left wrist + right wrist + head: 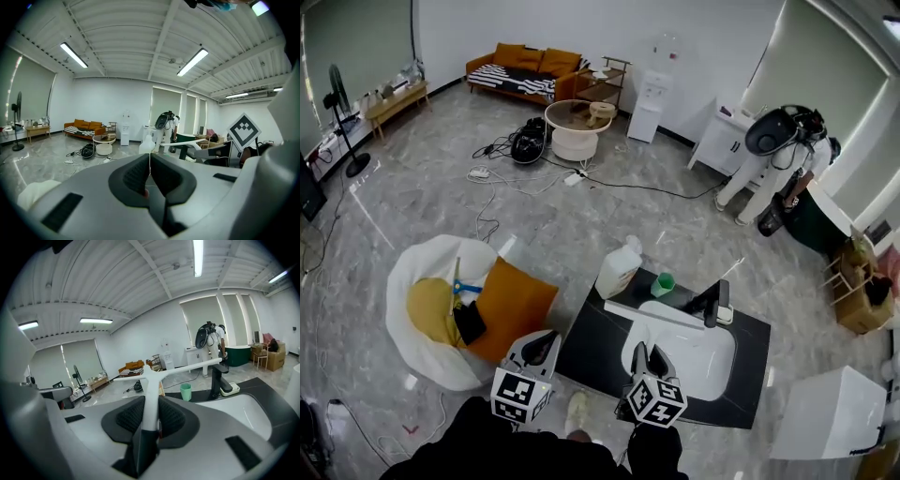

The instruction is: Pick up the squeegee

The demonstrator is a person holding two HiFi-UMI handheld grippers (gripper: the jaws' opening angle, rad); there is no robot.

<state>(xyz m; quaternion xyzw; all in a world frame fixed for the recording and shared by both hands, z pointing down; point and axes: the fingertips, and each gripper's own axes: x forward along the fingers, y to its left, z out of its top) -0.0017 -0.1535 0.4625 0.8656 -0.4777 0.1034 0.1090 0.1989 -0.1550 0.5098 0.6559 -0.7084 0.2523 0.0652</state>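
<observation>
One squeegee point(178, 369) clamped in my right jaws, pickup approx. done.

Right gripper point(150, 414): jaws closed on the white handle, which runs straight out between the pads, w/ the T-blade crosswise just ahead of the tips. Blade looks clear of the counter point(591, 347) and hangs over the sink point(243, 413), which sits below and to the right of the jaws. Green cup point(186, 391) and black faucet point(217, 380) are beyond the blade, well apart from it. Left gripper point(150, 176): jaws closed together w/ nothing between them, off to the left of the squeegee and not touching it. Grasp is made and, as I judge it, the lift too. What's left is only keeping the grip firm, since the handle is slim and could twist.
</observation>
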